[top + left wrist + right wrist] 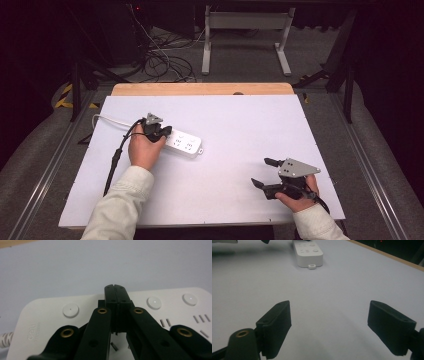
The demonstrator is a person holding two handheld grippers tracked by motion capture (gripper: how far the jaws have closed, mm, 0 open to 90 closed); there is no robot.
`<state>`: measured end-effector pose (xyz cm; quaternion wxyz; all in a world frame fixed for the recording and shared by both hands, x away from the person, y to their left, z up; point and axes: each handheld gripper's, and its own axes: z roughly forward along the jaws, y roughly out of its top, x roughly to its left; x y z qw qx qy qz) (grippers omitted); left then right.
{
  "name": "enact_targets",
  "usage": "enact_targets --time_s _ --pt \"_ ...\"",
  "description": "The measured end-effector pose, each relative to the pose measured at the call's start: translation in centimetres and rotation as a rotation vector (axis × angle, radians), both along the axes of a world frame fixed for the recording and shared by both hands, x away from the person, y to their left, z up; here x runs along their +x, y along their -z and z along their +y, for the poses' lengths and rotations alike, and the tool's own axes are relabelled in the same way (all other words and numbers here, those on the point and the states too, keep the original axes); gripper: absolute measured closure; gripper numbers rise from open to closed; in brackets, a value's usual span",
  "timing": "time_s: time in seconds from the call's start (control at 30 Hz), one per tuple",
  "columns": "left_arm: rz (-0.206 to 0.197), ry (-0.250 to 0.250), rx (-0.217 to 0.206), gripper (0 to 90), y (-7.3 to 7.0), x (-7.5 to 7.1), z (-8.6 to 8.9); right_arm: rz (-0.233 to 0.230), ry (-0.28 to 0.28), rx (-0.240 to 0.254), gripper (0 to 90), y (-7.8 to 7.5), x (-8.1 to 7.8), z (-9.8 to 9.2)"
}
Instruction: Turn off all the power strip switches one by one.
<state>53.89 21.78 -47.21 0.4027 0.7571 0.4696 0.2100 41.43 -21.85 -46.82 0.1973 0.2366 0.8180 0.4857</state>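
Power strip [185,142], white, one: lay flat on the white table [240,125], left of the middle, its long side running from the left gripper toward the table's centre. Three round buttons [71,310] counted on its top in the left gripper view, with slotted sockets beside them. One white cord [107,120] left its far-left end and ran toward the table's left edge.

Grippers, two, each in a person's hand with a pale sleeve [122,200] behind.

Left gripper [159,131]: sat over the cord end of the power strip. Its fingers [110,293] were pressed together with nothing between them, tips pointing down at the strip's top face near the buttons; whether they touched the casing could not be told. One black cable [116,160] trailed from it back over the table's near-left part.

Right gripper [265,172]: stood near the table's front right corner, well apart from the strip. Its fingers [278,326] stood wide with only bare table between them, aimed across at the strip's free end.

Surroundings: one wooden edge [200,89] along the table's far side; a tangle of cables [160,62] and one white frame [245,37] on the floor beyond. Nothing lay between the right gripper and the strip.
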Motion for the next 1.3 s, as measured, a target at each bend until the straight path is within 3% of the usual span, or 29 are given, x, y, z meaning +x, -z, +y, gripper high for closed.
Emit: enact_targets --time_s 0.07,0.1,0.13,0.2,0.4,0.43,0.53,0.67,0.77,1.3 --pt "0.004 -0.001 -0.02 90.0 0.0 -0.1 0.1 -0.002 0.0 0.0 19.5 0.1 0.1 0.0" --pt "-0.041 0.003 -0.066 90.0 -0.5 -0.2 0.3 -0.001 0.002 -0.001 19.5 0.1 0.1 0.0" --pt "-0.048 0.009 -0.104 90.0 -0.9 -0.3 0.2 -0.001 0.002 0.003 19.5 0.1 0.1 0.0" --pt "-0.062 0.027 -0.142 90.0 -1.7 -0.5 0.0 0.001 0.003 0.0 19.5 0.1 0.2 0.0" --pt "-0.077 0.077 -0.142 90.0 -2.4 -1.3 -1.0 -0.001 0.006 0.005 19.5 0.0 0.1 0.0" --pt "-0.087 0.11 -0.137 90.0 -2.3 -1.4 -1.5 -0.005 0.005 0.005 19.5 0.0 0.1 0.0" --pt "-0.06 0.164 -0.132 90.0 -1.8 -1.6 -2.5 -0.005 0.001 0.004 19.5 0.0 0.0 0.0" --pt "-0.048 0.151 -0.118 90.0 -1.5 -1.4 -2.5 -0.004 0.003 0.006 19.5 0.0 0.1 0.0" --pt "-0.046 0.139 -0.084 90.0 -1.3 -1.2 -2.2 -0.004 0.002 0.007 19.5 0.0 0.1 0.0" --pt "0.004 0.143 -0.035 90.0 0.1 -0.7 -2.9 -0.003 -0.001 0.004 19.5 0.0 0.1 -0.1"
